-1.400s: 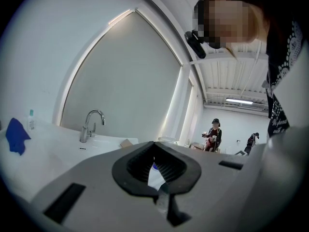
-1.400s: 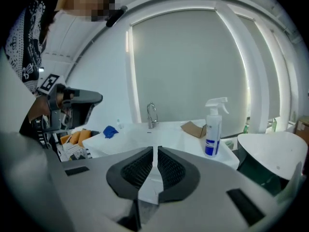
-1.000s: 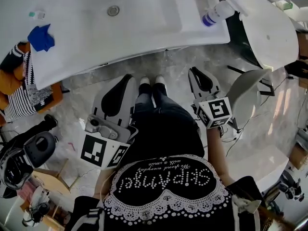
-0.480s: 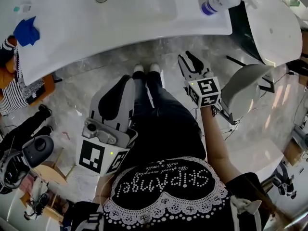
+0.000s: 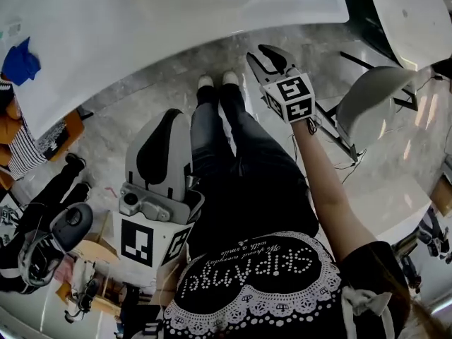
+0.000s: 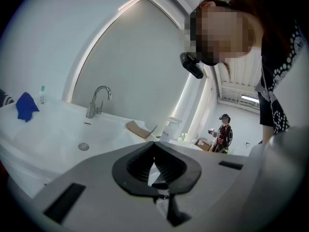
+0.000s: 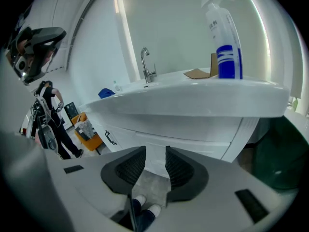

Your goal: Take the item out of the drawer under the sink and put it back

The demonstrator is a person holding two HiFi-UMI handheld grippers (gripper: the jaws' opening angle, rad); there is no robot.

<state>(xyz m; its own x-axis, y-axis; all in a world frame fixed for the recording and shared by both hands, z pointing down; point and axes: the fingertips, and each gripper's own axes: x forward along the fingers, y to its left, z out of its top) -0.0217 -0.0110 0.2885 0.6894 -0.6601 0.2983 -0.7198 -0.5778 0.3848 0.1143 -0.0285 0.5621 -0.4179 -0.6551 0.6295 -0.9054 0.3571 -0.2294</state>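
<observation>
While the drawer front [image 7: 203, 138] under the sink stands shut, I have both tools short of it, and nothing of the task shows as done. At far left a blue cloth [image 5: 20, 61] lies on the white sink worktop [image 5: 176, 27], near its edge. The left tool [image 5: 174, 117] hangs low beside the person's left leg, its jaws together at the tips with nothing between them. At centre the person's white shoes [image 5: 215, 80] stand on the marbled floor, just in front of the cabinet. The right tool [image 5: 258, 54] is held out ahead, below the worktop's front edge and facing the white cabinet. Its jaws have just been opening and stand apart, with only cabinet and floor seen between them. A dark handle [image 7: 110, 137] shows on the cabinet front, off to that tool's left. A spray bottle [image 7: 223, 37] stands at the worktop's right end. The item is in no view; I judge it lies inside the closed drawer. Left to do, as I read it: pull the drawer open, lift the item out, put it back and close up.
</observation>
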